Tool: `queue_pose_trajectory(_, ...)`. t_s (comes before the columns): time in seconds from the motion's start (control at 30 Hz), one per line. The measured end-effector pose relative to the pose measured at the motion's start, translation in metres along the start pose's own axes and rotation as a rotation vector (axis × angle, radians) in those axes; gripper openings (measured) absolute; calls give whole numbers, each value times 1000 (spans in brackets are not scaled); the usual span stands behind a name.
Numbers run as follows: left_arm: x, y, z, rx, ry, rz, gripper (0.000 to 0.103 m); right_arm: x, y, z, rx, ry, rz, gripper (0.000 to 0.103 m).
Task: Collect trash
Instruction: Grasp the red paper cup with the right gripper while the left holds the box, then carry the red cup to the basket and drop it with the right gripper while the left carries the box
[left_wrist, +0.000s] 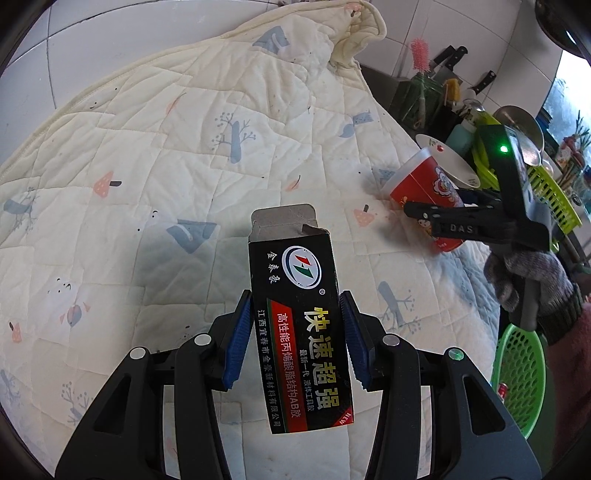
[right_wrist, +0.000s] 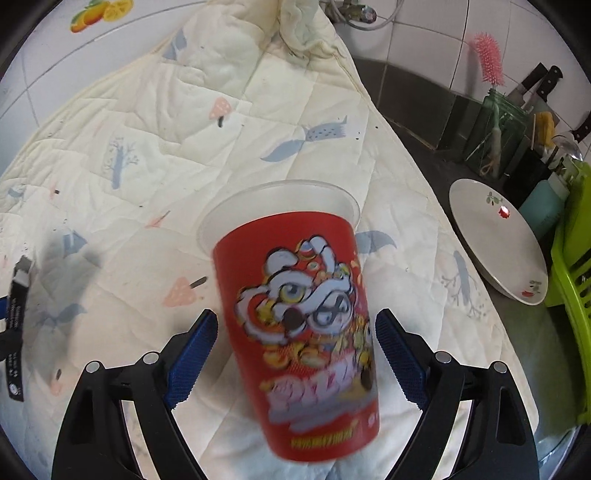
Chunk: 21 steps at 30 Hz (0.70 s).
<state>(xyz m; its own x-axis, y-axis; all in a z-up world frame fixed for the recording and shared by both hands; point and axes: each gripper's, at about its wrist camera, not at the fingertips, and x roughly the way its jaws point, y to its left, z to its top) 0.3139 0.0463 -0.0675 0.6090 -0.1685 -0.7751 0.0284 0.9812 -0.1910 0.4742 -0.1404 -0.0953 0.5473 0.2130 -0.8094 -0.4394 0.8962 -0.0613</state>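
My left gripper is clamped on a black glue box, top flap open — gold characters 快速超强 on its face, 金泰豪 beside a round logo, "NEW" in the near corner. It hangs above the cream quilt. My right gripper stands wide, blue pads clear of the red cup between them; the cup's print shows a lion-dance head, its lettering too blurred to read. Far right, a white plate leans on a green rack.
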Motion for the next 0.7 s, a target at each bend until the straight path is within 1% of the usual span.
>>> queue_pose_trajectory(0.13,2,1,0,-2,3,-1,46,8,-5,4,19,4,2,83)
queue_pose_trajectory(0.2,2,1,-1,-3,4,0,46,9,-6,4,28,4,17,72)
queue_pose_trajectory(0.33,2,1,-2,-3,6,-1,46,-1,-5,0,44,-19,24,70)
queue_pose_trajectory(0.47,-5,-4,-4,-4,-1,-17,46,-20,-5,-8,81,-45,47,70)
queue_pose_trajectory(0.63,-18,-17,-11,9,-11,-45,46,-54,-1,-30,118,-68,62,70)
queue_pose_trajectory(0.7,-24,-24,-15,18,-15,-58,46,-67,-1,-41,138,-69,55,70)
